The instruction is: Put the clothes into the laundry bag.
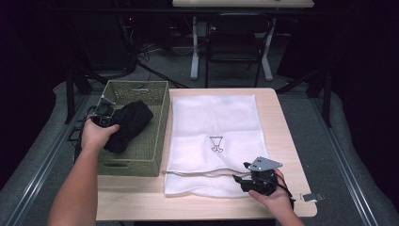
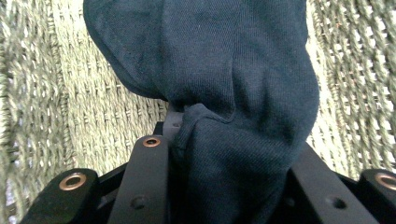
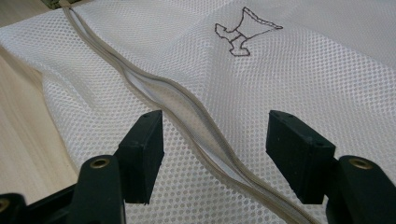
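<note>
Two hand-held grippers at work over a table: one lifts a dark garment from a basket, the other hovers at a mesh laundry bag.

The left gripper [image 1: 104, 117], at the left of the table, has its jaws clamped on a bunched fold of the dark garment [image 1: 128, 123]; in the left gripper view the dark garment [image 2: 224, 93] hangs between the jaws over the woven wall of the green wicker basket [image 2: 70, 93]. Most of the cloth lies inside the green wicker basket [image 1: 155, 136], which stands just beside the left edge of the white mesh laundry bag [image 1: 214, 122]. The right gripper [image 1: 249, 176] rests at the bag's near edge, jaws apart and holding nothing; in the right gripper view they straddle the bag's zipper [image 3: 187, 107], which runs diagonally across the mesh below a small printed emblem [image 3: 245, 30]. The wooden table [image 1: 282, 117] bears both things.
</note>
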A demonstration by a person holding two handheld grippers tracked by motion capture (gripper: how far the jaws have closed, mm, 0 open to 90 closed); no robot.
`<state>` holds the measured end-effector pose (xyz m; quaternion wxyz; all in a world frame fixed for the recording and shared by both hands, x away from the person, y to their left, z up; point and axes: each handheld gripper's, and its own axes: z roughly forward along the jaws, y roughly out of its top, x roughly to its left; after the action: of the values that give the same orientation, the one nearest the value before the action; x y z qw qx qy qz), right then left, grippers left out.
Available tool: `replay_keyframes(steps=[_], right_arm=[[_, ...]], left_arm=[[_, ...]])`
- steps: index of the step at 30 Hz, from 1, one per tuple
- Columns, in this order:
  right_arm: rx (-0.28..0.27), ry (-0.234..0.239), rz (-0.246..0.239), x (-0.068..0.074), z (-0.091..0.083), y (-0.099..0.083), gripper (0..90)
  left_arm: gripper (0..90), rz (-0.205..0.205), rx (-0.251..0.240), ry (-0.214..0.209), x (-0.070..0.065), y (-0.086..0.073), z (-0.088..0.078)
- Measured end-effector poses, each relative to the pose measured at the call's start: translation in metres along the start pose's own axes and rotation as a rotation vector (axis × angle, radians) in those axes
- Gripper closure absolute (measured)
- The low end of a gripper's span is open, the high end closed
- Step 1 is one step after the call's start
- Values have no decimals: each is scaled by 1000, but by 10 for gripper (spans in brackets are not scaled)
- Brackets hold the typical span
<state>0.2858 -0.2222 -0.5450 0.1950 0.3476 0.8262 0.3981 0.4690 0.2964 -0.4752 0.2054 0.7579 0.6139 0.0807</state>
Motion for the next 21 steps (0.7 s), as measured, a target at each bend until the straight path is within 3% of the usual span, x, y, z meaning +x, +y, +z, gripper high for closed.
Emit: replay_keyframes(steps=[21], right_arm=[[-3, 0, 0, 0, 0, 0, 370]], left_arm=[[694, -2, -89, -3, -2, 6, -44]])
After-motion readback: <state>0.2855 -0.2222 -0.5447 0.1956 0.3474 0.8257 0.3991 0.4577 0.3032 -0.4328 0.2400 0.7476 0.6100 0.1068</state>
